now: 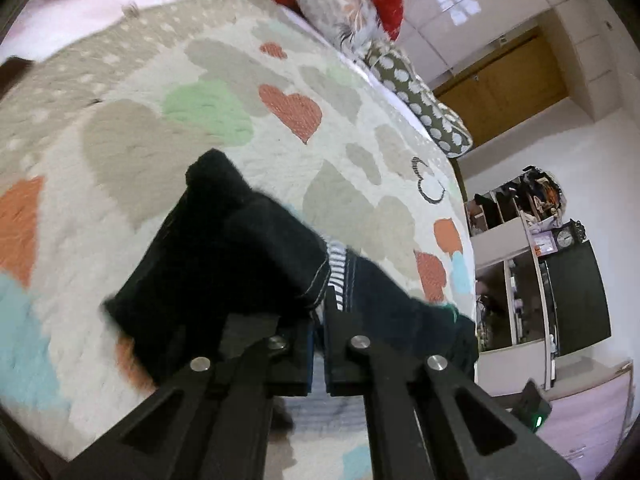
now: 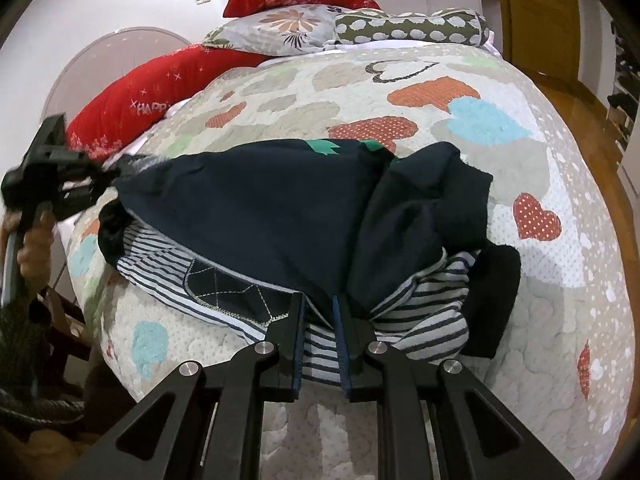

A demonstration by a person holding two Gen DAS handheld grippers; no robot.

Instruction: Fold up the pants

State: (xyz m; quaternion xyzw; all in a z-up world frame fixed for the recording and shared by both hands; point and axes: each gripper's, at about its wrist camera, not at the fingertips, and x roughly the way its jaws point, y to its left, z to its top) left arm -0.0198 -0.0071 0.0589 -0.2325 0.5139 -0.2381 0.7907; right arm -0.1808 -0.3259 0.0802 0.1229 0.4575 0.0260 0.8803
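Pants: the dark navy pants (image 2: pixel 256 216) with a striped lining lie bunched on the quilt (image 2: pixel 540 312) near the bed's near edge; one panel is pulled taut toward the bed's left edge, the rest is heaped toward the middle; a green patch (image 2: pixel 320 146) shows at the far side of the cloth; a stitched patch (image 2: pixel 236 292) sits at the near hem.

Left gripper: the left gripper (image 1: pixel 318 320) has its fingers close together, clamped on a bunched edge of the cloth; in the right wrist view the same tool (image 2: pixel 76 184) holds the fabric out at the left edge of the bed, gripped by the person's hand (image 2: pixel 32 240).

Right gripper: the right gripper (image 2: pixel 320 312) has its fingers nearly together with dark and striped cloth pinched between them, at the near side of the heap.

Progress: by my judgement early; both ends are held, but the garment is crumpled and partly inside out; no flat lay and no clean fold shows; spreading, smoothing and every fold seem left to do.

Writing: the red pillow (image 2: pixel 160 96) at the bed's far left corner reads "HAPP", the rest cut off by the quilt; no brand is legible on the pants.

Beyond: a floral pillow (image 2: pixel 280 28) and a dotted pillow (image 2: pixel 412 26) lie along the head edge; a clock (image 1: pixel 565 237) stands on the shelving past the bed, too small to read.
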